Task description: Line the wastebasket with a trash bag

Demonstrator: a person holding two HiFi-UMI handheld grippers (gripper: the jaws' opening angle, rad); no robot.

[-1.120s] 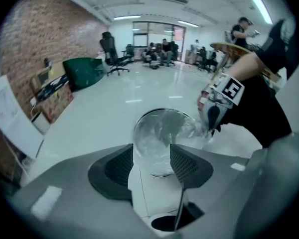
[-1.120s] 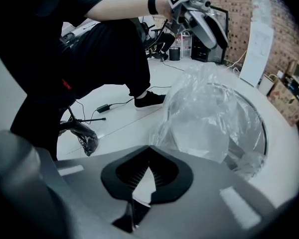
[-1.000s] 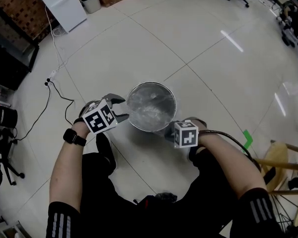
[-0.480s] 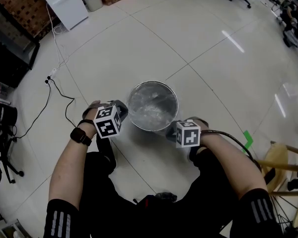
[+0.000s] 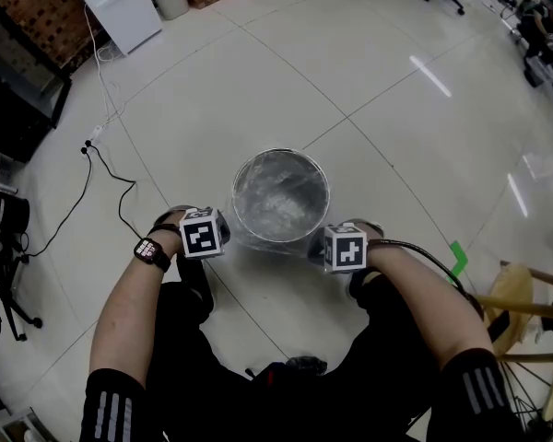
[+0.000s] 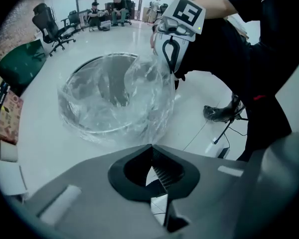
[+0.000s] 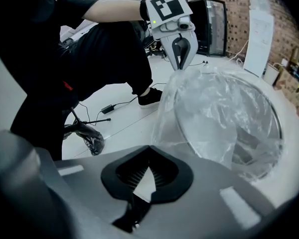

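Head view showed the person bent over a round grey wastebasket (image 5: 281,153) on the tiled floor (image 5: 258,81), with one gripper at each side of its near rim.

At the left, the left gripper (image 5: 221,236) pointed steeply down just beside the rim, its jaws pressed together. The left gripper view showed the clear film of the trash bag (image 6: 114,98) running right down to the closed tips. That read as a pinch on the bag's hem, outside the basket wall.

In the middle, the bag sat inside the basket with its mouth turned out over the rim. It was loose and crumpled, and a skirt of film hung lower on the near side.

At the right, the right gripper (image 5: 318,247) was likewise closed. Its own view showed film drawn to its tips, which made a second pinch on the hem.

The step in hand seemed to be drawing the cuff down the outside so that the liner seats. To do it well, both pinches should probably pull down and slightly outward together, evenly, so the mouth does not slip off the far rim. The film looked thin and slippery. A sharp tug could tear it or tip the basket, so a slow pull would be wiser. The far side would need checking, since the depth of the cuff there could not be judged.
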